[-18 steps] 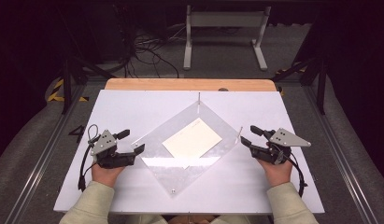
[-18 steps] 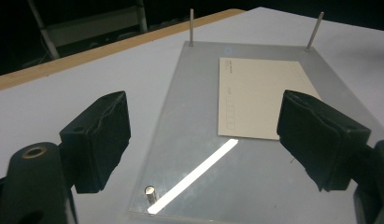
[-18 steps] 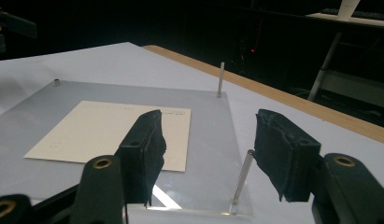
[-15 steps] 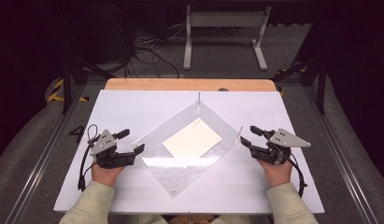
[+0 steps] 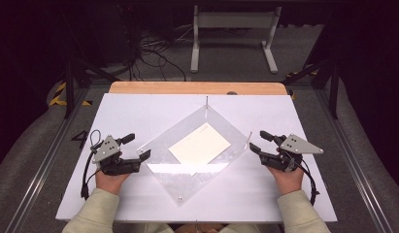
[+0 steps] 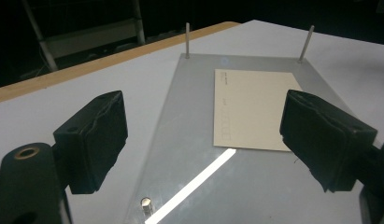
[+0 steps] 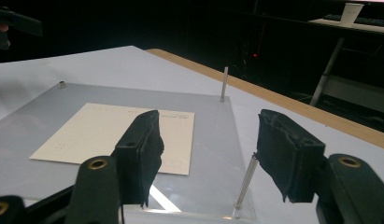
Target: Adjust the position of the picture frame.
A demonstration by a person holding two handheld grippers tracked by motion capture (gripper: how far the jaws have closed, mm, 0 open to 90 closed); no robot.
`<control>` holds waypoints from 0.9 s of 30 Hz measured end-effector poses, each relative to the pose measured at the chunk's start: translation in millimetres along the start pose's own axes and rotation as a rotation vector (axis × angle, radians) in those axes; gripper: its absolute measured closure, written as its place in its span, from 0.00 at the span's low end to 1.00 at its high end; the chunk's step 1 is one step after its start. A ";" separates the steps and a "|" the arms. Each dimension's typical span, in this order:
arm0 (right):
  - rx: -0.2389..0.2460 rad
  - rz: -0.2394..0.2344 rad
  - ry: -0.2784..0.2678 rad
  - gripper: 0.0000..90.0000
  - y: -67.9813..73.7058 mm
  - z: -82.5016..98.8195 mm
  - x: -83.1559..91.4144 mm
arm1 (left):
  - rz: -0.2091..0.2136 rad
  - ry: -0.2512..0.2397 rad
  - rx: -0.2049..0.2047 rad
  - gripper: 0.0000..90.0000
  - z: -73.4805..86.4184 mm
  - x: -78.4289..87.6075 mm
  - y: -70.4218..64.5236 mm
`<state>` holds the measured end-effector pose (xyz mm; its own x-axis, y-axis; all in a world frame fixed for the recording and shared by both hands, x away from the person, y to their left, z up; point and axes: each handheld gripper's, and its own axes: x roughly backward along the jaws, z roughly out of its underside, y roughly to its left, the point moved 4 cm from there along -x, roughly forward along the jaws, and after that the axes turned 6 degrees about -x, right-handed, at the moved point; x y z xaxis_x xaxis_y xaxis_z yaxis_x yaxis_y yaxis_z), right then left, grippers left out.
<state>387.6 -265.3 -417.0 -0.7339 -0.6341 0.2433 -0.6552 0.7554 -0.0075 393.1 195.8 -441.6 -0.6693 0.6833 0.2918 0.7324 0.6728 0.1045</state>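
1. A dark room surrounds a white table (image 5: 139,111) whose far edge is a strip of bare wood; cables lie on the grey floor beyond it, and a white metal stand (image 5: 233,34) sits at the top centre of the high view.
2. In the middle of the table lies a clear acrylic plate (image 5: 187,177), turned so that its corners point to the top, bottom, left and right of the high view like a diamond.
3. Thin metal pins stand upright at the plate's corners; one pin (image 5: 207,101) rises at the top corner, another at the right corner.
4. A cream card (image 5: 199,148) lies flat on the plate, a little above and right of the plate's middle, its edges running roughly along the plate's edges. In the left gripper view the card (image 6: 250,107) shows faint printing along one side.
5. The left gripper (image 5: 137,147) is at the lower left of the high view, just beside the plate's left corner. In its own view the two black jaws stand wide apart with nothing between them, the plate and card lying beyond.
6. The right gripper (image 5: 259,142) is at the right of the high view, just beside the plate's right corner. Its jaws stand apart and grip nothing; in its own view the right-corner pin (image 7: 245,182) rises in the gap between them, untouched by either pad.
7. A cream-sleeved forearm comes in from the bottom edge behind each gripper.
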 end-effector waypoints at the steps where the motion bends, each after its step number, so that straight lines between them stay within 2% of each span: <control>1: 0.001 0.000 0.004 0.44 0.1 0.2 0.1 | -0.010 0.003 0.003 0.17 0.1 -0.5 1.0; 3: -0.003 -0.003 0.008 0.44 0.3 0.6 -0.1 | -0.032 0.023 0.021 0.19 0.6 -1.4 4.3; 5: -0.006 -0.004 0.015 0.44 0.3 1.7 -0.3 | -0.049 0.050 0.056 0.21 1.4 -2.3 8.9; 6: -0.006 -0.004 0.015 0.44 0.3 1.7 -0.3 | -0.049 0.050 0.056 0.22 1.4 -2.3 8.9; 7: -0.009 -0.001 0.024 0.44 0.2 3.0 0.5 | -0.060 0.084 0.082 0.24 1.0 -2.8 14.2; 10: -0.011 0.004 0.029 0.44 -0.4 4.2 2.6 | -0.079 0.110 0.095 0.29 -1.3 -1.2 20.4; 12: -0.016 0.011 0.034 0.44 -0.5 5.3 4.4 | -0.081 0.130 0.119 0.31 -2.2 -0.8 26.2; 16: -0.027 0.017 0.051 0.44 -0.7 8.7 8.5 | -0.102 0.195 0.158 0.41 0.6 -4.0 36.2; 18: -0.031 0.021 0.063 0.44 -0.5 10.7 10.1 | -0.098 0.208 0.183 0.53 1.8 -5.4 39.8; 22: -0.034 0.025 0.073 0.44 -0.2 12.6 13.3 | -0.086 0.236 0.183 0.85 3.3 -6.9 45.2; 25: -0.032 0.029 0.083 0.44 0.7 14.2 14.9 | -0.079 0.262 0.191 0.98 6.8 -9.9 49.2; 26: -0.032 0.031 0.084 0.44 0.9 14.5 15.4 | -0.079 0.262 0.191 0.99 6.8 -9.9 49.2; 27: -0.031 0.032 0.087 0.44 1.1 14.8 16.1 | -0.079 0.282 0.187 1.00 9.3 -11.6 51.4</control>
<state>372.4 -277.1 -427.4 -0.7353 -0.5940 0.3263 -0.6247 0.7807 0.0135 437.3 225.1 -448.5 -0.6430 0.5392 0.5439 0.6264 0.7788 -0.0315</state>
